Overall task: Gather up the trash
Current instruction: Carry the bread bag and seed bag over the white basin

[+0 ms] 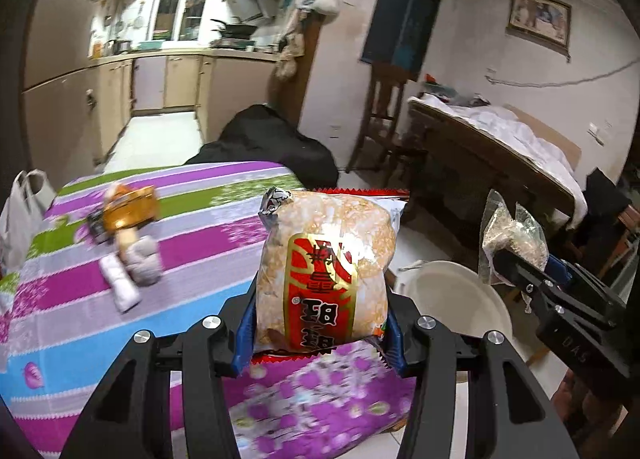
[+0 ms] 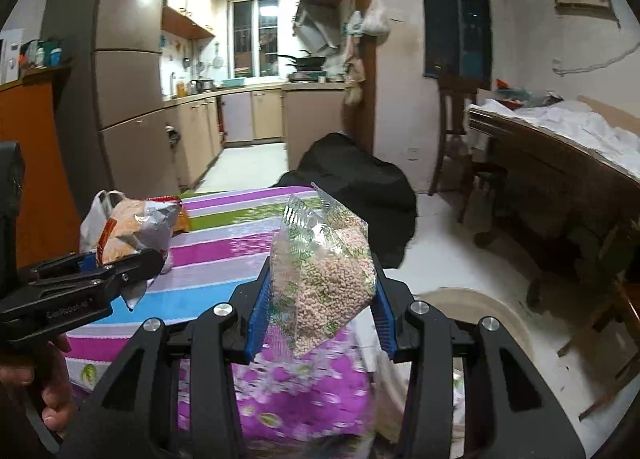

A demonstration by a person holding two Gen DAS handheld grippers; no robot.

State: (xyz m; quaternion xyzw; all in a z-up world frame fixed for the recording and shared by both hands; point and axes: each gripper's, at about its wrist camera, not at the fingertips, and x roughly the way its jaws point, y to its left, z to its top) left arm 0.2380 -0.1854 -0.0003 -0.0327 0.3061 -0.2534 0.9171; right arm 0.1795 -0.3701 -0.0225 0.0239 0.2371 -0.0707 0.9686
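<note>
My left gripper (image 1: 320,323) is shut on a rice-cracker snack packet (image 1: 324,267) with a red label, held upright above the table's near edge. It also shows at the left of the right wrist view (image 2: 132,235). My right gripper (image 2: 322,311) is shut on a clear bag of small pellets (image 2: 324,271), held over the table corner. That bag (image 1: 514,239) shows in the left wrist view above a white bin (image 1: 460,299) on the floor. More trash lies on the table: an orange wrapper (image 1: 128,207) and crumpled tissue (image 1: 132,267).
The table has a striped purple, green and blue cloth (image 1: 200,219). A white plastic bag (image 1: 20,215) hangs at its left edge. A black bag (image 2: 352,179) sits on the floor beyond. A dark wooden sideboard (image 2: 560,179) and chair (image 2: 456,127) stand at right.
</note>
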